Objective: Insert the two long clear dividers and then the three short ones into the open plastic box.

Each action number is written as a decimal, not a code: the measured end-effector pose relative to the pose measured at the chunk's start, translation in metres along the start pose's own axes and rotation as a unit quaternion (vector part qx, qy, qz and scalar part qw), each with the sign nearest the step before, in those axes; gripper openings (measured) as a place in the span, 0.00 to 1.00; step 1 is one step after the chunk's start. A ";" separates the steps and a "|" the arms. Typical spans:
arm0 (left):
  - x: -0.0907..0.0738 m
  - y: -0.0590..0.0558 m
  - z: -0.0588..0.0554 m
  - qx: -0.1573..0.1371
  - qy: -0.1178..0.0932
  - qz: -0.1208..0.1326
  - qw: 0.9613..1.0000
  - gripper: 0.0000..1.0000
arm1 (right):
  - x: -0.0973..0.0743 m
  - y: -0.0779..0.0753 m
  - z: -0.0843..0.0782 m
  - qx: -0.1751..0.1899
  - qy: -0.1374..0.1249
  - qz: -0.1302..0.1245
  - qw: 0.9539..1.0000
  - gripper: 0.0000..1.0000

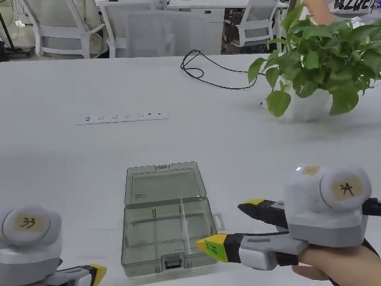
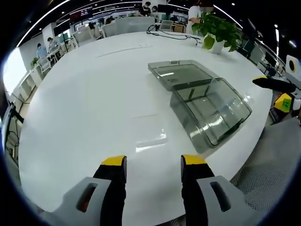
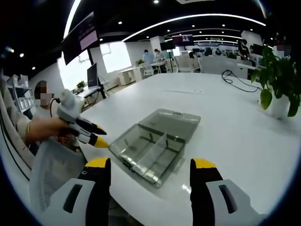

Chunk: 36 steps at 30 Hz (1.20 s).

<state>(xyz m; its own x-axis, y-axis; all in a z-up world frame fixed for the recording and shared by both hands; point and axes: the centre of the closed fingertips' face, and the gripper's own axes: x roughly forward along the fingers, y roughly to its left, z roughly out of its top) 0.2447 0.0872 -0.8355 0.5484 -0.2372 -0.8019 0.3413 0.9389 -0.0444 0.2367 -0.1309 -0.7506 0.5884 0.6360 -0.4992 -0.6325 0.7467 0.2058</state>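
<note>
The open clear plastic box (image 1: 143,238) lies near the table's front edge, its lid (image 1: 164,182) folded back flat. One clear divider (image 1: 186,229) stands upright inside it, right of the middle. My right gripper (image 1: 232,227) hovers open just right of the box with nothing between its yellow tips. My left gripper (image 1: 89,274) sits low at the box's front left. In the left gripper view the gripper (image 2: 153,162) is open and empty, with the box (image 2: 209,108) ahead to the right. In the right gripper view the gripper (image 3: 150,163) faces the box (image 3: 146,150) and its divider (image 3: 151,148).
A potted plant (image 1: 321,65) stands at the back right, with a black cable (image 1: 208,71) beside it. A white power strip (image 1: 122,118) lies mid-table. Chairs (image 1: 65,30) line the far edge. A small clear piece (image 1: 219,221) lies by the box's right side.
</note>
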 end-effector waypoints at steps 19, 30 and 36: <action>0.011 -0.001 -0.008 -0.019 0.027 0.017 0.999 0.33 | -0.001 -0.007 -0.008 0.011 0.006 -0.007 1.000 0.67; 0.011 -0.001 -0.009 0.002 0.051 0.025 0.998 0.33 | 0.001 -0.003 -0.007 0.003 0.011 -0.006 1.000 0.67; 0.012 0.000 -0.009 0.001 0.065 0.027 0.997 0.33 | 0.003 -0.004 -0.008 -0.004 0.023 -0.011 1.000 0.66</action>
<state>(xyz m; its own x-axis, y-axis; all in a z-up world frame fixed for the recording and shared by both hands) 0.2442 0.0863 -0.8502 0.4616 -0.1518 -0.8740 0.3160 0.9487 0.0021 0.2369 -0.1334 -0.7599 0.5794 0.6091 -0.5415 -0.6234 0.7592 0.1869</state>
